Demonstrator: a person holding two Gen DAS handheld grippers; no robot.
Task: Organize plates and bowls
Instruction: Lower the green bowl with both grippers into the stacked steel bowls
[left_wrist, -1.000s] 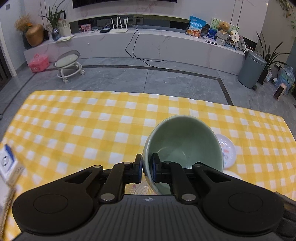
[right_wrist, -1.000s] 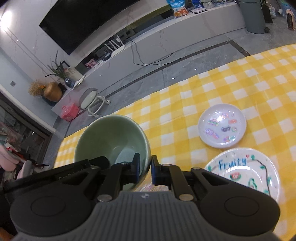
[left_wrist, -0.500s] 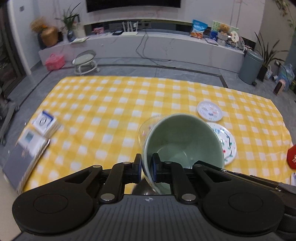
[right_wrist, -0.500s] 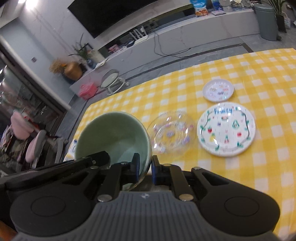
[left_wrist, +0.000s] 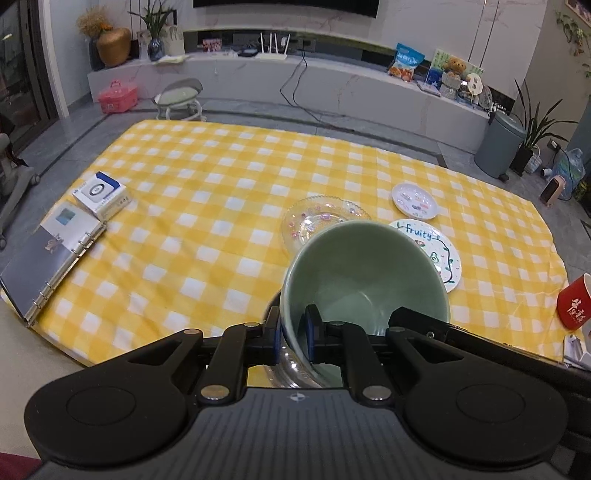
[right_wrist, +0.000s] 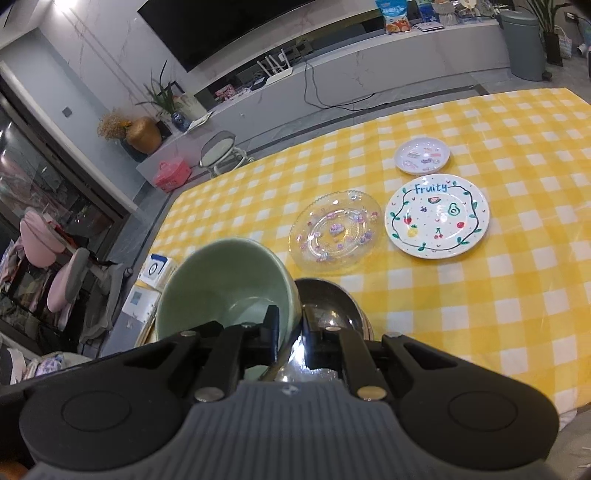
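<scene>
Both grippers hold a pale green bowl (left_wrist: 364, 273) by its rim, raised above the table. My left gripper (left_wrist: 293, 341) is shut on its left rim. My right gripper (right_wrist: 290, 341) is shut on its right rim; the bowl (right_wrist: 225, 284) tilts left there. Under it stands a steel bowl (right_wrist: 328, 299) at the table's near edge, partly hidden. A clear glass plate (right_wrist: 336, 232) lies beyond, then a white "Fruity" plate (right_wrist: 437, 216) and a small white plate (right_wrist: 423, 155).
A yellow checked cloth (left_wrist: 207, 206) covers the table. A binder (left_wrist: 48, 254) and a white-blue box (left_wrist: 99, 194) lie at the left edge. A red cup (left_wrist: 574, 302) stands at the right edge. Chairs (right_wrist: 55, 273) stand off the table's left.
Both grippers have lifted the green bowl up and pulled it back toward the near edge. The plates and the steel bowl have come into view below.
</scene>
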